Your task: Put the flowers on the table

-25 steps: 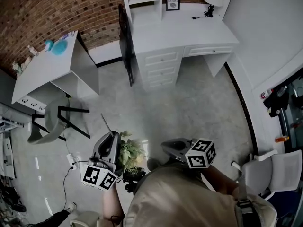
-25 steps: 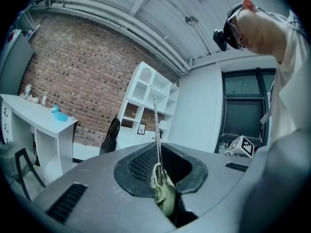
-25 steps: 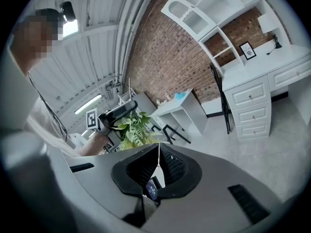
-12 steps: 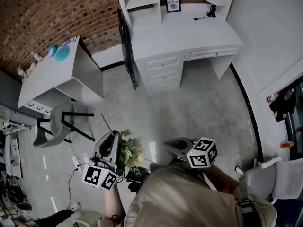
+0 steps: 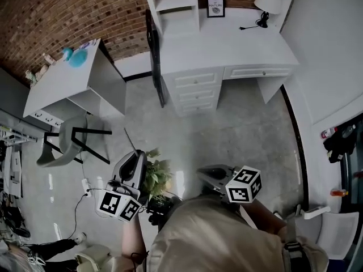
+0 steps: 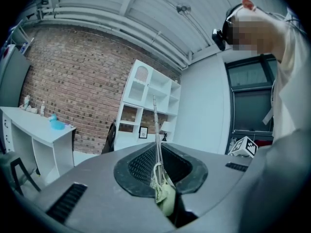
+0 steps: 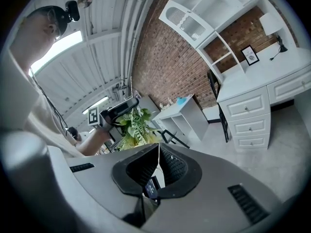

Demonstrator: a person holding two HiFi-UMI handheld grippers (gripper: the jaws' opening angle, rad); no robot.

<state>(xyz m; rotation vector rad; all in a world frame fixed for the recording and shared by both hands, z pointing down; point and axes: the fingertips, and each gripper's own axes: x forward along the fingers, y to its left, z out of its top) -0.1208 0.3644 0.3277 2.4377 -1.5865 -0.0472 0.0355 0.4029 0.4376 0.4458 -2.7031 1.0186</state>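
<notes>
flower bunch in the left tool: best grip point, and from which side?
Grip the thin, straight stalk, not the floppy leaves of the flower bunch. Come in from the side, jaws across the stalk. The left tool is shut on it that way: the stalk pokes past the tips, and the leaves sit beside the tool, apparently uncrushed.

Bare floor (image 5: 244,135) lies open up to the white desk (image 5: 227,35).
</notes>
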